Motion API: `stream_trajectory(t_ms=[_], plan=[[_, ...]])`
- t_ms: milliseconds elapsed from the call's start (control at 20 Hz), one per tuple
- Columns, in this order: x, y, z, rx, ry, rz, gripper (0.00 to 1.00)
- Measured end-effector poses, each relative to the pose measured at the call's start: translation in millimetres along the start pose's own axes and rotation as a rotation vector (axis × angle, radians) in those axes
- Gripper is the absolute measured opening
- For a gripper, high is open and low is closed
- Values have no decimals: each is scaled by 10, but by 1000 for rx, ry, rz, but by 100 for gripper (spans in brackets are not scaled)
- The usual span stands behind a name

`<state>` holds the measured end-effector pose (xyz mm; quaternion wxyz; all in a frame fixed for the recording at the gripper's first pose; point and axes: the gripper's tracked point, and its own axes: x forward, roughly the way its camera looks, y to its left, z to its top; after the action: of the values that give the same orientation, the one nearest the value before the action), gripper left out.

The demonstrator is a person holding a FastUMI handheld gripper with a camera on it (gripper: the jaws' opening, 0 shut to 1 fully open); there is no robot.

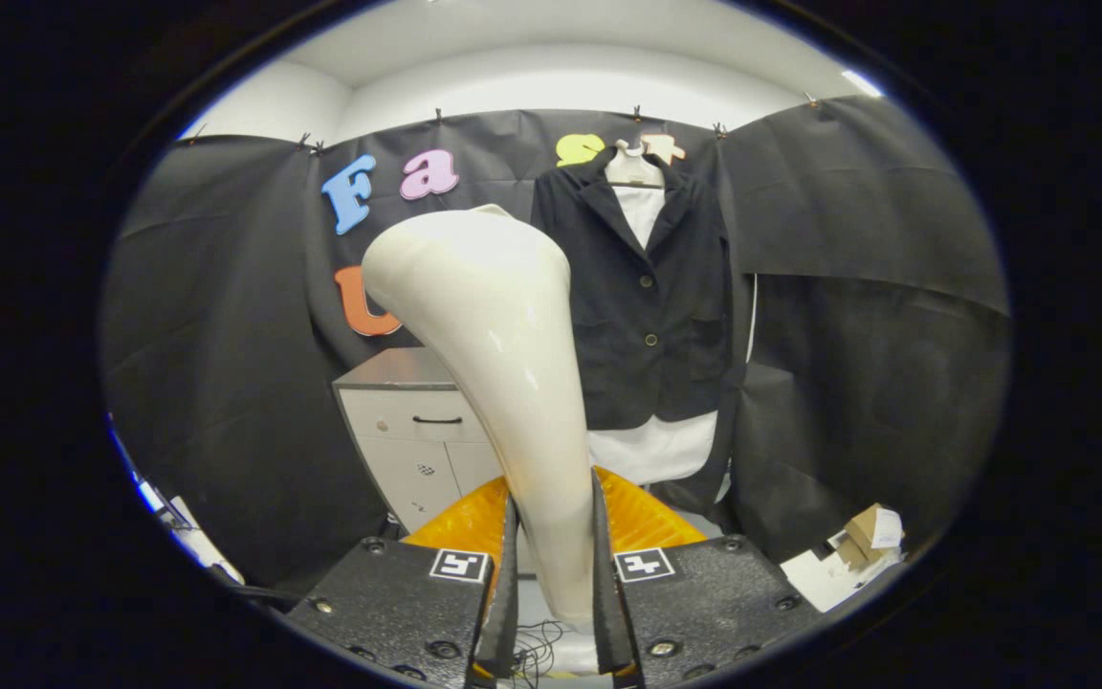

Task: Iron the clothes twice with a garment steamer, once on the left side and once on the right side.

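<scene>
With fingers clamped on its handle, the gripper (556,593) holds the garment steamer (489,335) upright, head facing the far dark jacket (651,297), ready for a pass.

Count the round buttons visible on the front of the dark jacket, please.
2. On the dark fabric jacket, one round button sits below the lapels and the other button lower down. The cream plastic steamer, gripped between the gripper fingers, may hide more.
</scene>
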<state>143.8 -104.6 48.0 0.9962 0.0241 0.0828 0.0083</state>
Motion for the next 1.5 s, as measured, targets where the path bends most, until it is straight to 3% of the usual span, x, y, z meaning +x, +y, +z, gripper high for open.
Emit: stream_trajectory(t_ms=[1500], plan=[[-79, 46, -12, -29, 9, 24, 35]])
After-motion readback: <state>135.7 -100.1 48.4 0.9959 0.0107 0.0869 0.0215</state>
